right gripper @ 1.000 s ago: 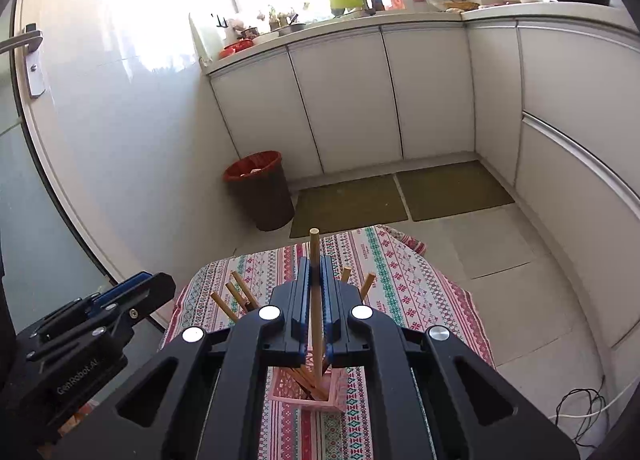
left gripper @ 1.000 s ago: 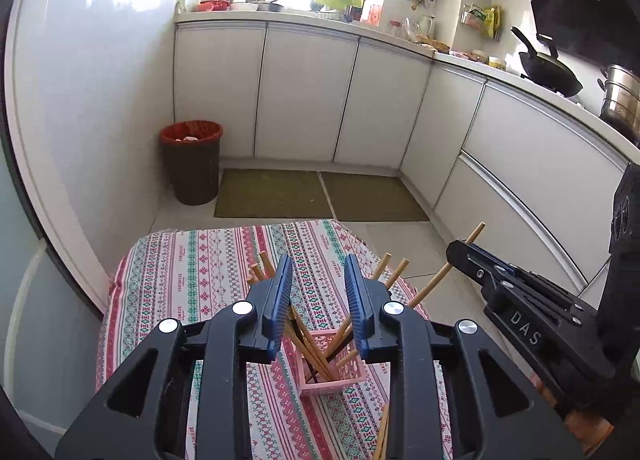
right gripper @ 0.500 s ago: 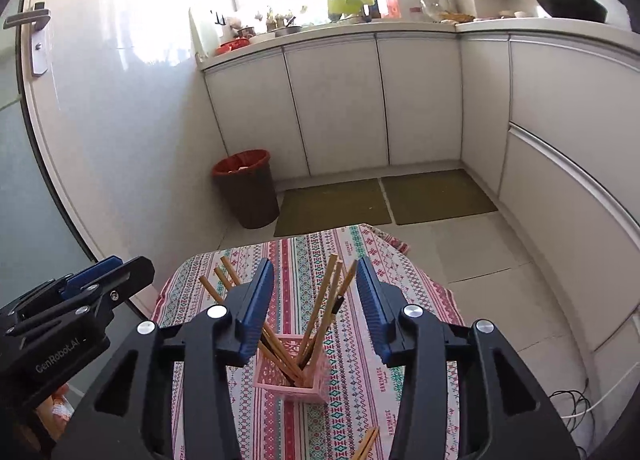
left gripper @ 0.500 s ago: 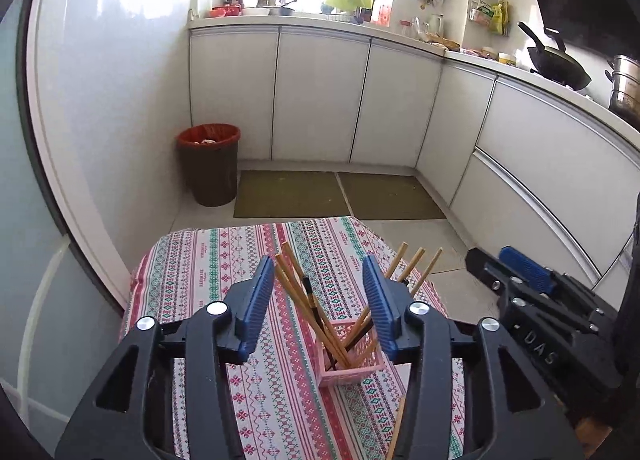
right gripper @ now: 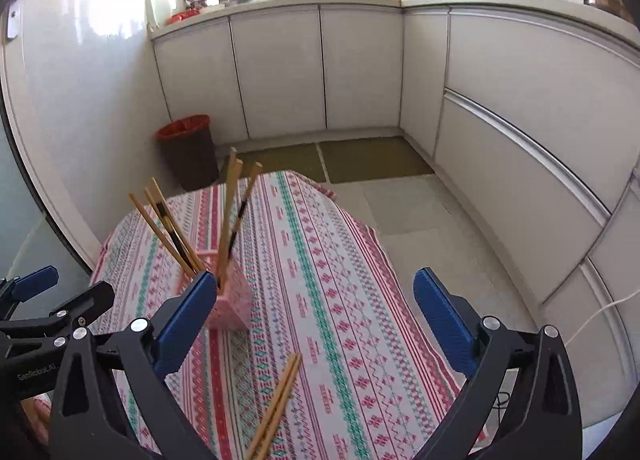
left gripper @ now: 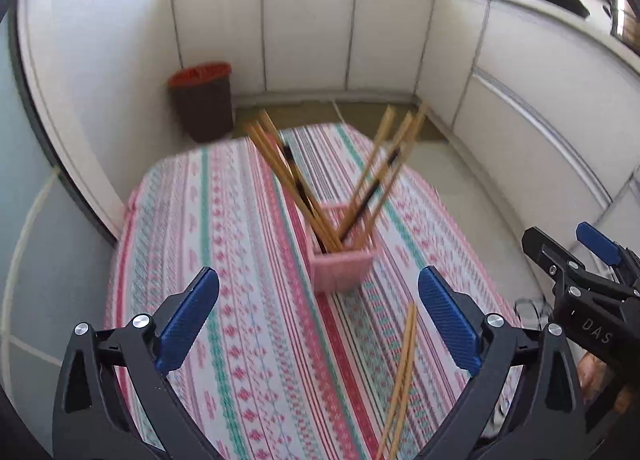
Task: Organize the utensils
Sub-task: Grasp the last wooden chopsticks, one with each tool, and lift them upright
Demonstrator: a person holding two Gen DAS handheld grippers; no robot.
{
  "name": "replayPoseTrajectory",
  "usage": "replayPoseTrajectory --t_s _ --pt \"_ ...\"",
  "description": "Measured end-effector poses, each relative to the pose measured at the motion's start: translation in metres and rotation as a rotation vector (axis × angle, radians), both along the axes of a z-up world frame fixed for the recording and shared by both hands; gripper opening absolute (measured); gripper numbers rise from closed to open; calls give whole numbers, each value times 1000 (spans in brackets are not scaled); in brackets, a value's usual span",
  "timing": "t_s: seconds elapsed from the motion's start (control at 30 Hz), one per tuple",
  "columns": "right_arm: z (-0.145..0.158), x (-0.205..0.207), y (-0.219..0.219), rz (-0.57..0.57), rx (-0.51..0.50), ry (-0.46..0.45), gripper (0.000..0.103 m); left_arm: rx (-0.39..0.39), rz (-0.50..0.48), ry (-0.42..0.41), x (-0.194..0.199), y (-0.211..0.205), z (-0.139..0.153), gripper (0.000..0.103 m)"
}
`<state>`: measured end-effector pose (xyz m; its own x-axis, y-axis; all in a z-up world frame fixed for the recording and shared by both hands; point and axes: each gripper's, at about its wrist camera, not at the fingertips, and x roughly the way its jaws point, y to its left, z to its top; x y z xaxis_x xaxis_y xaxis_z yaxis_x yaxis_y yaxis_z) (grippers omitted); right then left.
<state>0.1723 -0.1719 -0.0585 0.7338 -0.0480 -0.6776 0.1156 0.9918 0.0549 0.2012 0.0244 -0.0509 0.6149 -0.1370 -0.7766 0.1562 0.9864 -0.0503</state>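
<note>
- Left wrist view: the left tongs, a second ago near shut around the chopsticks, are opening wide and pinch nothing. The chopsticks now stand fanned in the pink basket ahead; deposit judged complete. A loose pair lies on the surface just before the basket.
- Right wrist view: the right tongs, earlier clamped on one chopstick, are opening, empty. The loose pair is judged the next pickup.

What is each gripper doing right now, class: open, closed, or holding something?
Left gripper: jaws opening wide, nothing between them.
Right gripper: jaws opening wide, nothing held; the pink holder stands apart.
</note>
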Motion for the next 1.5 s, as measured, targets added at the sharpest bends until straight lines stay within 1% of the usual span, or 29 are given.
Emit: replayPoseTrajectory --t_s 0.07,0.17,0.27,0.3,0.37,0.4,0.43,0.47,0.53,0.6,0.67,0.8,0.9,0.97,1.0,1.07,1.1,1.13,1.23,1.3,1.43,1.5 --pt "-17 -2 -12 -17 0 62 96 4 -27 68 3 -9 -16 96" --pt "-44 0 -27 -38 3 183 96 5 -72 184 8 -21 -46 96" --pt "-74 3 -41 -40 46 322 96 -16 -109 311 16 -32 -80 96" --pt "-85 5 -45 -47 65 383 96 -23 -111 349 19 -36 -92 96" --pt "-103 7 -57 -67 114 476 96 -15 -101 393 25 -45 -112 95" --pt "-108 6 -60 -74 132 499 96 -7 -100 405 29 -51 -119 90" --pt "-111 6 -66 -84 154 515 96 -2 -102 415 32 -56 -125 81" --pt "-114 5 -71 -99 178 524 96 -5 -110 435 36 -62 -131 75" --pt "-116 4 -81 -121 219 533 96 -22 -126 486 44 -74 -144 51" --pt "-119 3 -91 -147 255 541 96 -13 -121 519 51 -85 -157 43" --pt "-123 3 -99 -168 271 545 96 3 -114 514 54 -92 -162 40" --pt "-123 5 -107 -182 295 538 96 3 -125 522 61 -103 -167 37" --pt "-120 7 -107 -176 317 531 96 28 -133 538 65 -108 -173 27" --pt "-120 9 -106 -167 315 531 96 43 -132 545 70 -113 -176 25" --pt "-119 9 -105 -163 310 531 96 53 -134 546 72 -114 -177 23" --pt "-120 10 -104 -161 309 532 96 62 -149 546 73 -116 -178 16" --pt "-120 10 -103 -162 312 534 96 61 -159 550 74 -115 -180 9" --pt "-121 11 -102 -162 316 538 96 67 -166 548 73 -115 -181 7" --pt "-125 17 -95 -162 328 553 96 50 -185 529 66 -111 -182 7" --pt "-129 24 -85 -152 334 566 96 43 -185 510 60 -100 -177 6" --pt "-134 40 -59 -119 326 575 92 16 -189 457 41 -74 -150 6" --pt "-137 49 -43 -98 308 580 88 4 -193 422 32 -63 -134 6"
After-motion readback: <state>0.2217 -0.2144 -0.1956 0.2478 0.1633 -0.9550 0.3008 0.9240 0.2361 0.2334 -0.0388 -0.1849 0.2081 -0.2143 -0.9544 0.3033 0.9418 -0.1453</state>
